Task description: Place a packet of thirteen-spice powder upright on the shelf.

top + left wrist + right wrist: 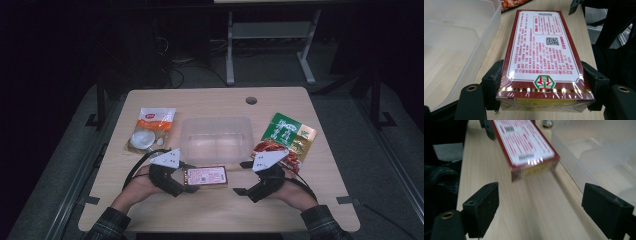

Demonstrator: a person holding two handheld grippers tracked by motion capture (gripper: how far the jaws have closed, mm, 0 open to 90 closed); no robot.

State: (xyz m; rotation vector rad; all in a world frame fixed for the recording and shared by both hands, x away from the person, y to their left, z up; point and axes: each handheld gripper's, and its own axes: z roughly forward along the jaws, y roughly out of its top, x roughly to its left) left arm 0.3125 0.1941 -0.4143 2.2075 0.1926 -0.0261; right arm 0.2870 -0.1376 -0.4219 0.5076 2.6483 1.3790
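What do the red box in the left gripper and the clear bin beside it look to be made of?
Red box: likely cardboard under glossy shrink film; the sign is glare and wrinkled film at its near edge. Clear bin: translucent, frosted-looking plastic, probably rigid; the wood table shows faintly through its walls.

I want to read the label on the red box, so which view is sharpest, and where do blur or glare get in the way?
Left gripper view: sharpest, the red box is crisp, with slight wrinkle glare on its wrap at the near edge. Right gripper view: motion-blurred, with white glare spots on the box's near end. High view: dim, dark surroundings, the box small, text unreadable.
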